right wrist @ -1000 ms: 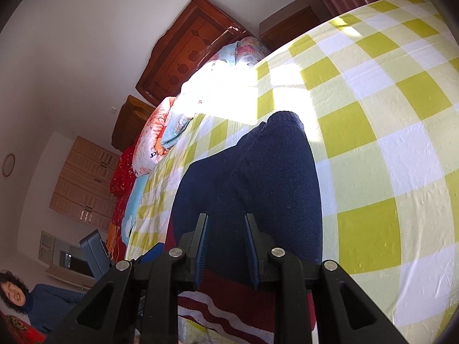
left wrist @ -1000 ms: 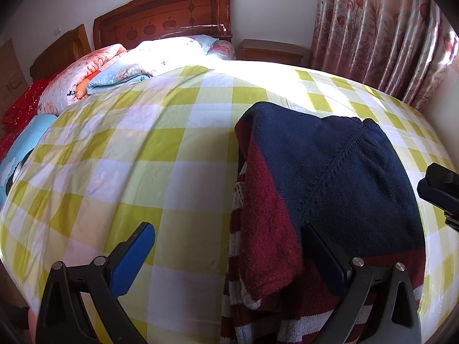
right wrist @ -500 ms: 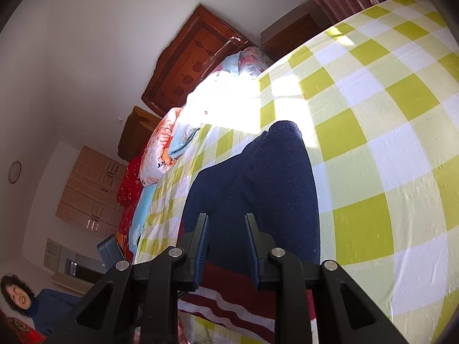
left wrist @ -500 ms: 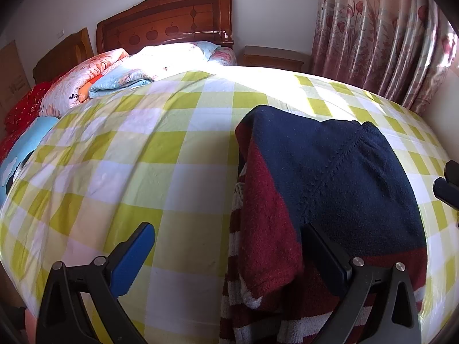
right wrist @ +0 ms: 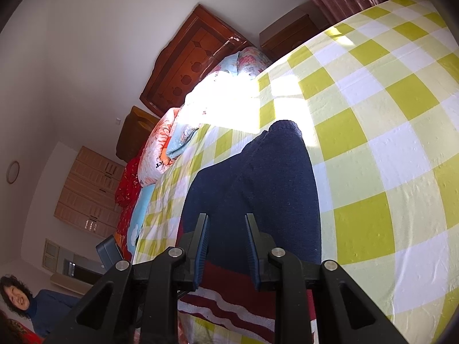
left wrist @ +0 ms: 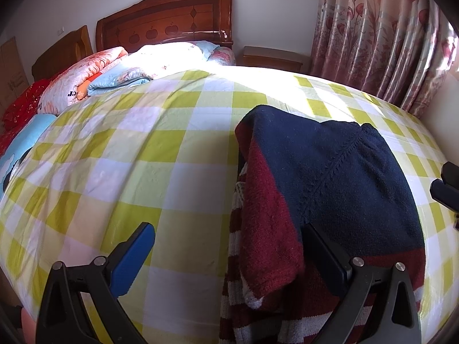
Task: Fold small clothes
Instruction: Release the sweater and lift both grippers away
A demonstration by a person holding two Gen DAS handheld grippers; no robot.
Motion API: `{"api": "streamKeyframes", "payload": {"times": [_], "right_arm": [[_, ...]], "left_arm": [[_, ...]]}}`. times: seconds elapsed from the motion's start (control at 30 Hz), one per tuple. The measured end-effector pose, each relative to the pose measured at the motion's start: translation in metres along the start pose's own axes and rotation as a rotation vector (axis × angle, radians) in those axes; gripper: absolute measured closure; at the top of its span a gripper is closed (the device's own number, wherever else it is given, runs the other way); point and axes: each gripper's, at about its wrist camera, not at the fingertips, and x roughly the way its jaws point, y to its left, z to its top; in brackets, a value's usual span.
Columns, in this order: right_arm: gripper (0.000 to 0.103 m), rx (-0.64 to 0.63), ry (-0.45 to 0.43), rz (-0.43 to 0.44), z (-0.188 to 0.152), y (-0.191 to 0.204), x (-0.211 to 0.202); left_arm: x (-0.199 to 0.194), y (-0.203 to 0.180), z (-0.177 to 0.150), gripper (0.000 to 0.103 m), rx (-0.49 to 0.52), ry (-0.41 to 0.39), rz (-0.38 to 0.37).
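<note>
A small knitted sweater (left wrist: 330,172), navy on top with maroon and white stripes lower down, lies folded on the yellow-checked bed sheet (left wrist: 143,157). My left gripper (left wrist: 226,232) is wide open just above the sweater's near left edge. Its blue-padded finger (left wrist: 134,255) hangs over bare sheet and the other finger over the maroon knit. In the right wrist view my right gripper (right wrist: 226,218) hovers over the sweater's (right wrist: 252,186) near right side. Its jaws stand a narrow gap apart with nothing pinched between them. A part of it shows at the right edge (left wrist: 444,183) of the left wrist view.
Folded quilts and pillows (left wrist: 160,60) are piled at the head of the bed below a wooden headboard (left wrist: 172,25). A nightstand (left wrist: 272,57) and pink curtains (left wrist: 373,43) stand beyond. A person (right wrist: 25,306) sits low at the left, past the bed's far side.
Barely anything: the right gripper has drawn slightly back from the sweater. Both jaws keep their width and the sweater lies as before.
</note>
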Motion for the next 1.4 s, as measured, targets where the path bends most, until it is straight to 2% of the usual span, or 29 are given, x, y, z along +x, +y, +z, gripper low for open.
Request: {"api": "streamKeyframes", "payload": {"times": [0.2, 0.47, 0.67, 0.83, 0.93, 1.1, 1.13, 1.17, 1.23, 1.33, 1.4], "right_arm": [[0.078, -0.002, 0.007, -0.003, -0.001, 0.001, 0.001], [0.078, -0.002, -0.025, -0.022, -0.006, 0.001, -0.006], [0.078, -0.031, -0.071, -0.021, -0.010, 0.006, -0.021], [0.078, -0.057, -0.082, 0.013, -0.015, 0.012, -0.024], [0.078, -0.074, -0.079, 0.043, -0.021, 0.017, -0.020], [0.078, -0.076, -0.069, 0.040, -0.027, 0.017, -0.010], [0.078, -0.084, -0.069, 0.011, -0.028, 0.017, -0.008], [0.078, -0.104, -0.072, -0.039, -0.030, 0.020, -0.007], [0.078, -0.161, -0.078, -0.128, -0.036, 0.027, -0.009], [0.077, -0.229, -0.114, -0.296, -0.050, 0.037, -0.015], [0.076, -0.290, -0.128, -0.382, -0.063, 0.044, -0.017]], "left_arm": [[0.001, 0.001, 0.000, 0.000, -0.004, 0.003, -0.006], [0.005, 0.017, 0.007, 0.000, -0.049, 0.075, -0.103], [-0.032, 0.043, 0.012, 0.000, -0.095, -0.020, -0.059], [-0.048, 0.061, 0.009, 0.000, -0.132, -0.039, -0.028], [-0.056, 0.064, 0.004, 0.000, -0.146, -0.052, -0.058], [-0.063, 0.044, 0.010, 0.000, -0.110, -0.079, -0.160], [-0.060, 0.037, 0.014, 0.000, -0.096, -0.070, -0.149], [-0.055, 0.032, 0.017, 0.000, -0.082, -0.052, -0.102], [-0.049, 0.022, 0.020, 0.000, -0.039, -0.034, 0.014], [-0.053, 0.012, 0.009, 0.000, 0.028, -0.065, 0.199], [-0.063, 0.005, -0.002, 0.000, 0.062, -0.093, 0.223]]}}
